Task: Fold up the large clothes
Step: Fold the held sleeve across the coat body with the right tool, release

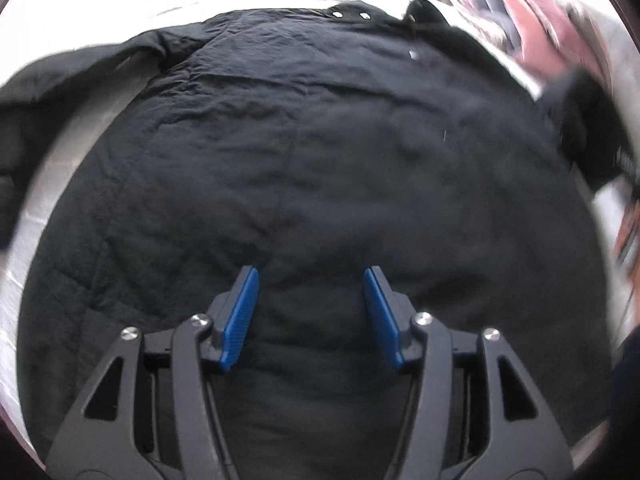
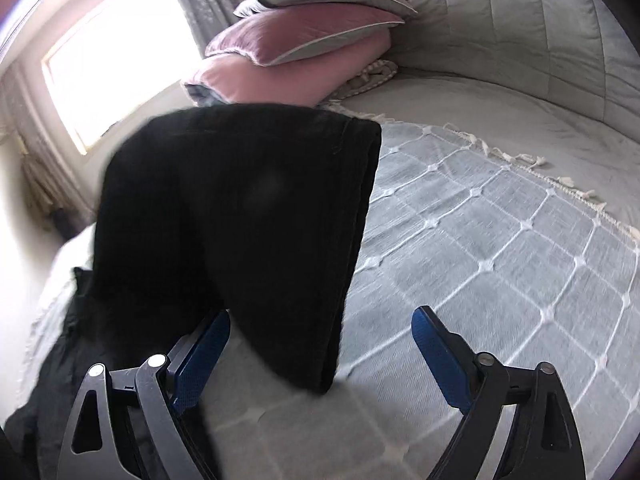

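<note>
Black jacket (image 1: 320, 160) lies spread on the bed (image 2: 500, 240), ready for folding. Left tool (image 1: 311, 312) hovers over its body, jaws apart, empty. Right tool (image 2: 320, 344) gapes around the sleeve (image 2: 256, 216), likely releasing or about to pinch.

The black garment (image 1: 312, 152) is seen as matt, crinkled cloth. The bedspread (image 2: 500, 240) is woven cloth with raised white stitching. The pillows (image 2: 304, 40) look smooth, faintly sheeny. Ribbed blue pads (image 1: 239, 320) are set in matt black plastic.
</note>
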